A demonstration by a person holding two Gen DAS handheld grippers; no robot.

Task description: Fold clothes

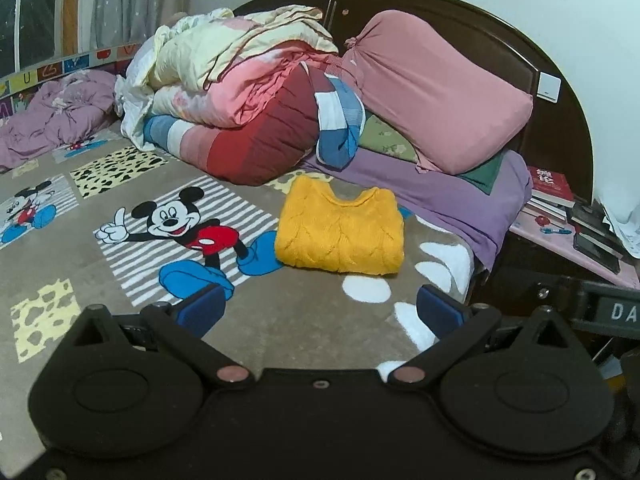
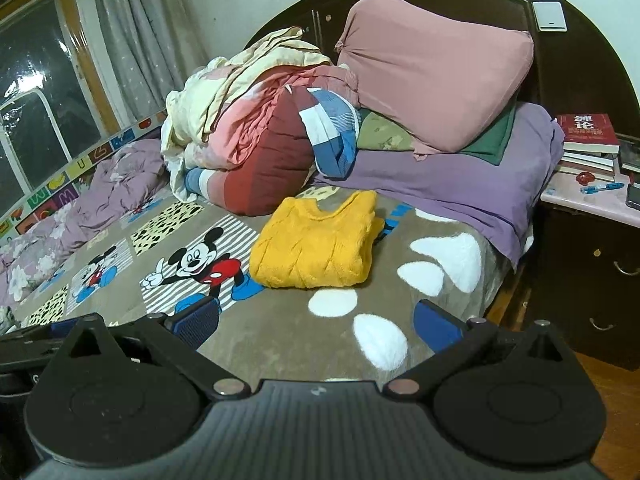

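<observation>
A yellow knitted sweater lies folded into a neat rectangle on the cartoon-mouse blanket, its neckline toward the pillows. My left gripper hovers open above the blanket, well short of the sweater, nothing between its blue pads. My right gripper is also open and empty, back from the sweater's near edge. Part of the other gripper shows at the right edge of the left wrist view and at the left edge of the right wrist view.
Piled quilts and a pink pillow stand behind the sweater against the dark headboard. A purple sheet lies under the pillow. A nightstand with books is on the right, and a window on the left.
</observation>
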